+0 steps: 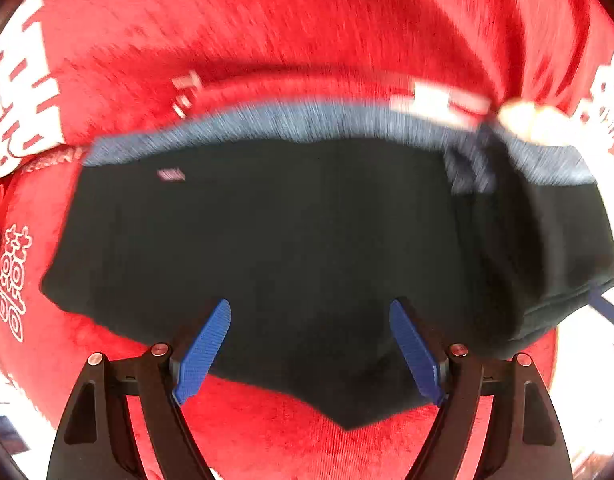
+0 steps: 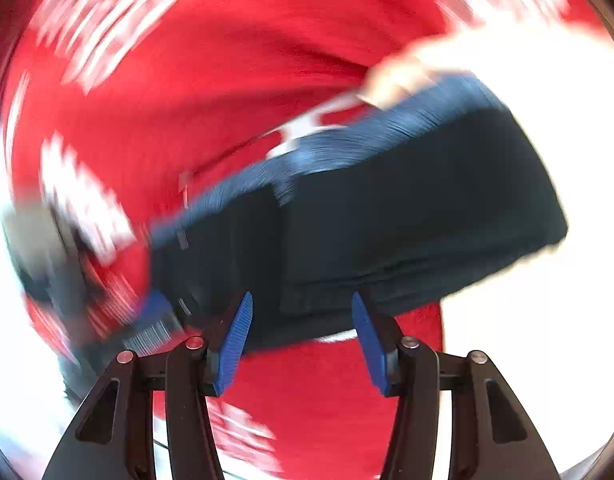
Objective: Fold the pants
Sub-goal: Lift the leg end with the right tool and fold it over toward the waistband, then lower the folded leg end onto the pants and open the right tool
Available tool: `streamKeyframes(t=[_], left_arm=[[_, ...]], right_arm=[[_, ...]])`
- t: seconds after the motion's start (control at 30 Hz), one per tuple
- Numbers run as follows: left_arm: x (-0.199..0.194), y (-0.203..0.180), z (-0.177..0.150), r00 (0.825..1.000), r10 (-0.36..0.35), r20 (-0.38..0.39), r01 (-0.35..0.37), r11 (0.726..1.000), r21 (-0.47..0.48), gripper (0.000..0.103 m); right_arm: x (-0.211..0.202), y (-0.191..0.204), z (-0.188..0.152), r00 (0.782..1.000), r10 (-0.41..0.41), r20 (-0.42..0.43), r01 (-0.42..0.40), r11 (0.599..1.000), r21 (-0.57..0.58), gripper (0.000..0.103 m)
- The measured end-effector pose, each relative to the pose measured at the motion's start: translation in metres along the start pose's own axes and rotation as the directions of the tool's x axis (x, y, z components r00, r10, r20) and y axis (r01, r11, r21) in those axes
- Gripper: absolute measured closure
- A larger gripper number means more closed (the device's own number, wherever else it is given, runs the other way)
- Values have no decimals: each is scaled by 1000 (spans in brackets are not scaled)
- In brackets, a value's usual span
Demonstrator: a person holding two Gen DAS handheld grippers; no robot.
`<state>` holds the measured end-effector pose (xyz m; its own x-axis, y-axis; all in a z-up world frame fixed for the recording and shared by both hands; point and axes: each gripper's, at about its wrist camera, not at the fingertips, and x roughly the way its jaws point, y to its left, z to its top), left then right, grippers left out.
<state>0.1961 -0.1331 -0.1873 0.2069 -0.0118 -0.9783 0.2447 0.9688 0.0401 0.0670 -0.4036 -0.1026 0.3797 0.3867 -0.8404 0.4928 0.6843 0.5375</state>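
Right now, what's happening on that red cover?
Dark pants with a blue-grey waistband lie partly folded on a red blanket. The left gripper hovers over them, jaws open and empty. The right gripper is also open at the pants' near edge, gripping nothing. The view is blurred.

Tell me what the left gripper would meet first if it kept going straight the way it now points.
Most likely the dark pants. The left gripper looks down on them with open jaws, and the fabric fills the gap between the blue pads, lying on the red cloth. How far off the pants are is unclear.
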Motion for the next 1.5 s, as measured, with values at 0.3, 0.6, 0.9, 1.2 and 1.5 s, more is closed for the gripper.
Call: streamKeyframes(t=[0.3, 0.6, 0.9, 1.2, 1.5], left_arm=[[8, 3, -6, 1000, 0, -17, 0, 1000, -6, 9], [-26, -7, 3, 999, 14, 29, -14, 1000, -13, 9], [-79, -80, 41, 987, -87, 134, 75, 993, 91, 9], [-38, -145, 61, 991, -45, 123, 18, 977, 212, 9], [-8, -118, 50, 999, 12, -35, -6, 987, 161, 6]], right_arm=[[24, -74, 13, 979, 192, 70, -204, 894, 399, 82], [36, -59, -4, 994, 66, -92, -44, 974, 224, 98], [-48, -39, 32, 1000, 30, -2, -30, 997, -67, 59], [-40, -139, 77, 998, 35, -43, -29, 991, 128, 72], [-24, -88, 64, 966, -251, -61, 239, 959, -152, 52]])
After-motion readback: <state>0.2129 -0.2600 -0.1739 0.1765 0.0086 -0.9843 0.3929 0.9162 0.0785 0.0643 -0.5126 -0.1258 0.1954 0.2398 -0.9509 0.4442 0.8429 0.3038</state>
